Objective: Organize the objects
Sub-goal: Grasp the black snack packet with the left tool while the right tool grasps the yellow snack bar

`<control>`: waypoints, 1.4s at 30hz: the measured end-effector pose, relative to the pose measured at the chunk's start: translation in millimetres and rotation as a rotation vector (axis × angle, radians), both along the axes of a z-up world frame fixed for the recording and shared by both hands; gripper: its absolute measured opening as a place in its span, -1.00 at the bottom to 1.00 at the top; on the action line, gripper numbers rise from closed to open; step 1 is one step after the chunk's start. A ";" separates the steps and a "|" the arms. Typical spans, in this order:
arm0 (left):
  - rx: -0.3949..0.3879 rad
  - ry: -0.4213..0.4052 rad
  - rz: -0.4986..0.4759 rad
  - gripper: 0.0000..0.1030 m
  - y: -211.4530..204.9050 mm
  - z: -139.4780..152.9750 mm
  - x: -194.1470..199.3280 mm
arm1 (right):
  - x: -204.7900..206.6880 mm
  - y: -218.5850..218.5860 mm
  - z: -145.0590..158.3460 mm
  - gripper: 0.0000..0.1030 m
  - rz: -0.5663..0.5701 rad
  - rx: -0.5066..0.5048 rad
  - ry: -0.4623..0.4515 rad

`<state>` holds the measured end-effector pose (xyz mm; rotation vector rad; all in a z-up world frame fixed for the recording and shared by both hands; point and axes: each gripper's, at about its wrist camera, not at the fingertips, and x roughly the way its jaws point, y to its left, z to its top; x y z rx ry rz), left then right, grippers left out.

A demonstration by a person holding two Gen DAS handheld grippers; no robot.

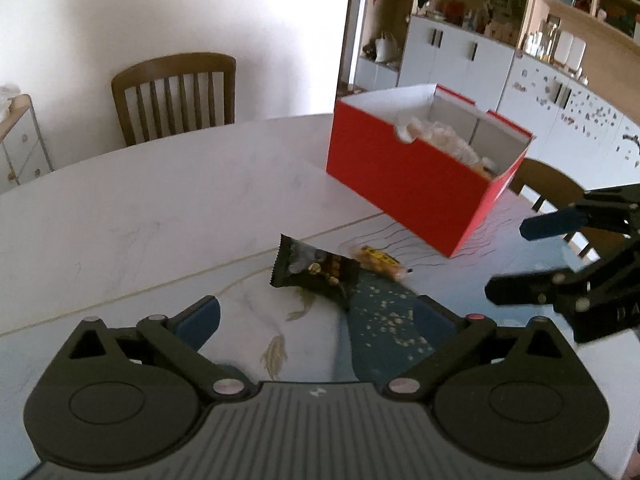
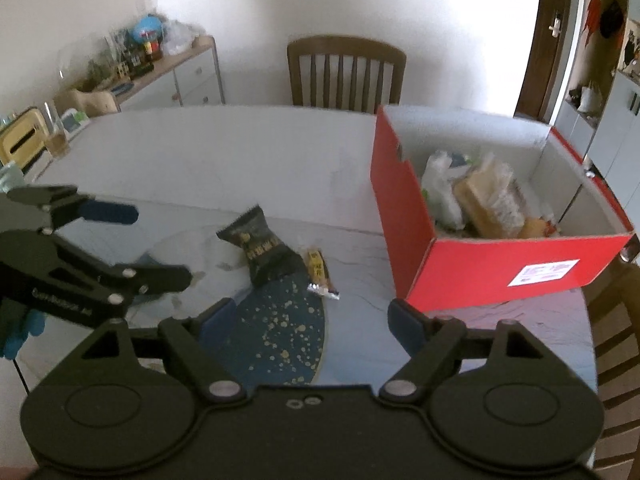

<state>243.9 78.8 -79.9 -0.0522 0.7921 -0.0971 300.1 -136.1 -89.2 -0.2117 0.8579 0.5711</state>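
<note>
A black snack packet (image 1: 316, 272) (image 2: 262, 250) lies on the table mat, with a small yellow wrapped snack (image 1: 380, 262) (image 2: 320, 274) right beside it. A red open box (image 1: 412, 184) (image 2: 480, 268) holding several bagged snacks stands further back on the right. My left gripper (image 1: 320, 320) is open and empty, just short of the black packet; it also shows in the right wrist view (image 2: 160, 244). My right gripper (image 2: 312, 316) is open and empty, close in front of the two snacks and left of the box's near corner; it shows in the left wrist view (image 1: 508, 260).
The white marble table (image 1: 160, 208) carries a patterned mat (image 2: 280, 332). Wooden chairs (image 1: 176, 96) (image 2: 346, 72) stand at the far edge and at the right (image 2: 616, 360). A sideboard with clutter (image 2: 140, 72) and a glass (image 2: 56, 136) are at the left.
</note>
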 end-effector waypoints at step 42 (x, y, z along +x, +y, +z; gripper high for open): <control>-0.025 0.066 -0.089 0.20 6.3 -63.9 94.1 | 66.6 40.0 -75.2 -0.24 0.136 -0.102 0.052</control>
